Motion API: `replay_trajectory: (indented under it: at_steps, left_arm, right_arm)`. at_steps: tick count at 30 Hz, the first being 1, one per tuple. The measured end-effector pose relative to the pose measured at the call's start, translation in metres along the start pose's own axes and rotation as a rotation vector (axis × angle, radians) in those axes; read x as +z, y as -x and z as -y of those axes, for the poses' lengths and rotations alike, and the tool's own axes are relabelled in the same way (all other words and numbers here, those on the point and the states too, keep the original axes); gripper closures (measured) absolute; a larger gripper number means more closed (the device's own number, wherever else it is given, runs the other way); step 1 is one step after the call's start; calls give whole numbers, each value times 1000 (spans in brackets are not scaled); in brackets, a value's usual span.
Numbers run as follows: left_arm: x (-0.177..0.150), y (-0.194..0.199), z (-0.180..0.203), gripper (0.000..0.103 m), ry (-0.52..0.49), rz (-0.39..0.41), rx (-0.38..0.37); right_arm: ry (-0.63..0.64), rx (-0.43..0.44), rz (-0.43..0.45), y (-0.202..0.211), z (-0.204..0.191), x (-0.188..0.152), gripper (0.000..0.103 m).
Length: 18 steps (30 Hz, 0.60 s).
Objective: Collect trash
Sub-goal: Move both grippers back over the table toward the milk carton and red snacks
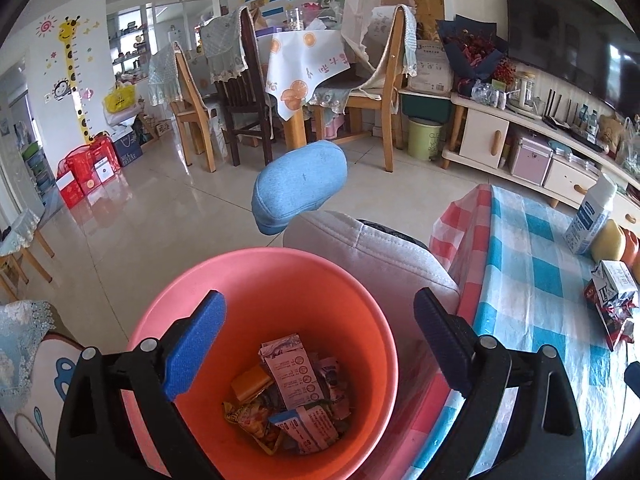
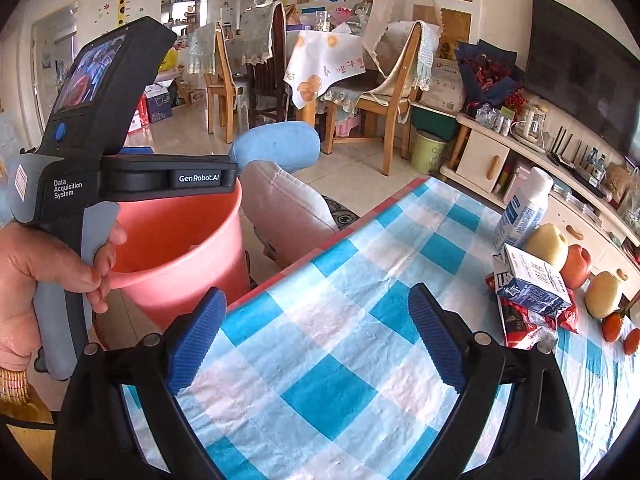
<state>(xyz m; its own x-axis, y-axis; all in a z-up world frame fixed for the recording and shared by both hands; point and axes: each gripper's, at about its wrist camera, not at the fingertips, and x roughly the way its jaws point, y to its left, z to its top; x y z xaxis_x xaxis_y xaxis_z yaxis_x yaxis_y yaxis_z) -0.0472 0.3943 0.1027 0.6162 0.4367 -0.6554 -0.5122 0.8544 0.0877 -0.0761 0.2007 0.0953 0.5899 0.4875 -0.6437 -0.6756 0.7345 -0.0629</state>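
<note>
A pink bin (image 1: pixel 208 280) stands on the floor beside the table, with several crumpled cartons and wrappers (image 1: pixel 296 396) at its bottom. My left gripper (image 1: pixel 320 340) hangs open right above the bin's mouth, nothing between its blue pads. My right gripper (image 2: pixel 316 336) is open over the blue checked tablecloth (image 2: pixel 320 392), also with nothing in it. On the cloth to the right lie a squashed milk carton (image 2: pixel 532 284) on a red wrapper (image 2: pixel 520 320), with a white bottle (image 2: pixel 520 208) behind them. In the right wrist view a hand (image 2: pixel 48 264) holds the left gripper's handle over the pink bin (image 2: pixel 180 248).
Apples, a pear and small oranges (image 2: pixel 560 248) sit at the table's right edge. A person's grey trouser leg (image 1: pixel 380 256) and blue slipper (image 1: pixel 300 184) lie beyond the bin. Dining chairs, a green bin (image 1: pixel 424 136) and a TV cabinet stand farther back.
</note>
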Motion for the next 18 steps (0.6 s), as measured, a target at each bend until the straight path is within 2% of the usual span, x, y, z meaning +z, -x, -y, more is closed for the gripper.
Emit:
replay_trajectory:
  at_steps: [18]
  left_arm:
    - [-5, 14, 60, 9, -139, 30, -45]
  right_arm:
    - [-66, -58, 24, 33, 45, -27, 10]
